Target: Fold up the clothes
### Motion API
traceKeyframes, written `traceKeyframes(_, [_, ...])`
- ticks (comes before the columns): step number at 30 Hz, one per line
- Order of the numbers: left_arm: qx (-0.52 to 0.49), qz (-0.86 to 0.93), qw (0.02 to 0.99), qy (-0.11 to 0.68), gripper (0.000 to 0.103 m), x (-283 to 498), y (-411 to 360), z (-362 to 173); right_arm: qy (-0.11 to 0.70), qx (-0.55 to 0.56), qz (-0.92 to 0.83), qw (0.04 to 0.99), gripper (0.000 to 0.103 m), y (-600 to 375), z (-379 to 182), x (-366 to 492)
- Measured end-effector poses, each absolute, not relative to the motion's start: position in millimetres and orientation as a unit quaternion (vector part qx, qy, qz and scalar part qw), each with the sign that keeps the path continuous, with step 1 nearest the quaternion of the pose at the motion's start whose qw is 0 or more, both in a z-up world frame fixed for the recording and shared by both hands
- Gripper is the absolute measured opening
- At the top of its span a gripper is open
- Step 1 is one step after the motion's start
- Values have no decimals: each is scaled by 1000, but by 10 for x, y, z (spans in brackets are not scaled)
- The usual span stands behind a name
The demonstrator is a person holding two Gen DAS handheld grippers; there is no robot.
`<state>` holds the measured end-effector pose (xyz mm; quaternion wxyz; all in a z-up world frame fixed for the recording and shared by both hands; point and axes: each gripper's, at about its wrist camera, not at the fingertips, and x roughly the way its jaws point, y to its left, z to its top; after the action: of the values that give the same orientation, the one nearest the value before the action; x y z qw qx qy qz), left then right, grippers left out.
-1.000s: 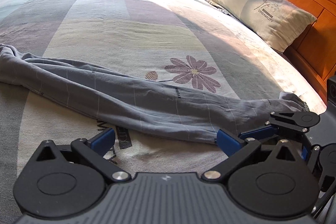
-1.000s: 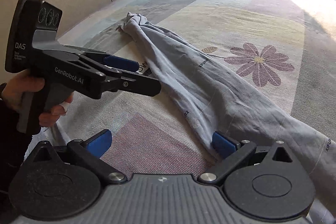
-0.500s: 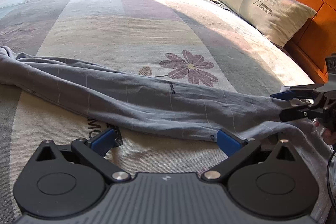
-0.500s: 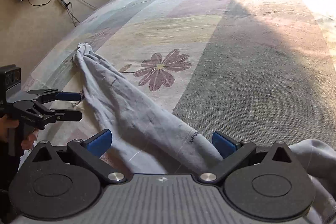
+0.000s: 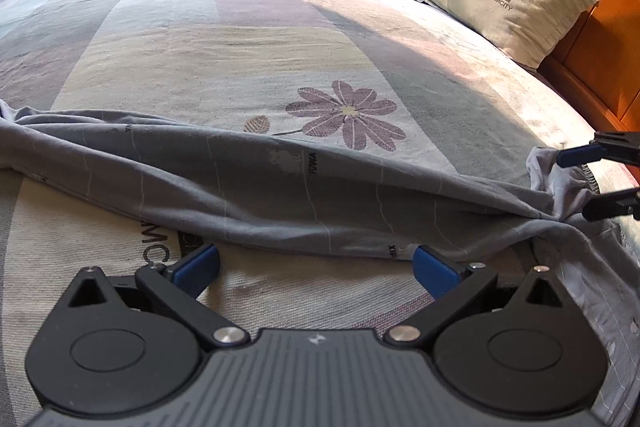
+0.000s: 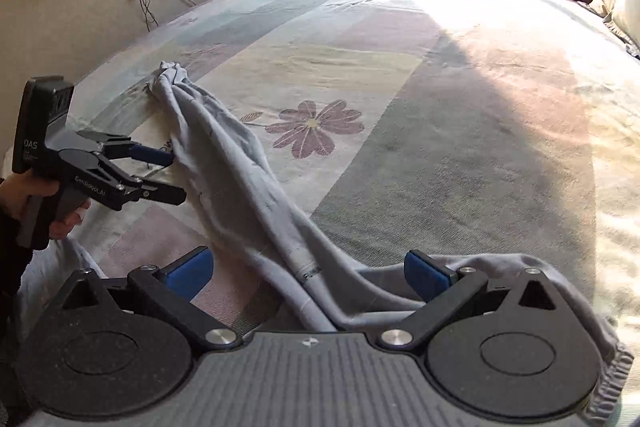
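- Claws first: the right claw [image 5: 600,179] had travelled along the garment toward its waistband end over the last second, and its two fingers stood apart on either side of the bunched hem, not yet pinched on it as far as I could see.
- Left claw [image 6: 168,175] had shifted too, from hovering over the bedspread to sitting just beside the long edge of the cloth, fingers spread, gripping nothing.
- Between them the grey trousers [image 5: 280,187] lay stretched as a long rumpled rope across the bed [image 5: 240,47], near the printed flower [image 5: 344,113]; the far end was twisted into a knot-like bunch [image 6: 170,75].
- Compared with a second ago the cloth looked pulled a little straighter and lay nearer the flower, so I judged the person was laying it out lengthwise, both tools lining up for a hold. It was not flat, and no neat fold showed anywhere.
- Hidden or hard to tell:
  - the waistband end ran under the right tool's body in its own view, so how much cloth hung off the bed's edge was out of sight;
  - the right claw was cut off at the frame edge in the left view, so whether a fingertip touched the fabric I could not say;
  - whether the legs lay stacked or twisted round each other was unclear;
  - a hand [image 6: 36,203] showed on the left tool's handle, half cropped.
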<state>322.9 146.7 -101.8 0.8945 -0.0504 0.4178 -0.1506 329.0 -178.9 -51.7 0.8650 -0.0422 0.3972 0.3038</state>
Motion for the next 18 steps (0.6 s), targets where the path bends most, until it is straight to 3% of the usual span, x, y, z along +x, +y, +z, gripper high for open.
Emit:
traceKeyframes(4, [-55,-152,895,417,102,3234,1486,-1019,396,-112,227,883,95,-2055,-530,3697])
traceKeyframes(6, [-55,-153,895,416,102,3232,1487,-1021,419,-129,209,874,83,-2202,-639,3875])
traceKeyframes(9, [-54,-153,895,416,102,3232,1485,-1024,442,-126,222,860,74,-2387,-756,4006])
traceKeyframes(18, [-38,-170,893,416,102,3184,1280,-963,466,-152,358,795,69,-2164,-744,3980])
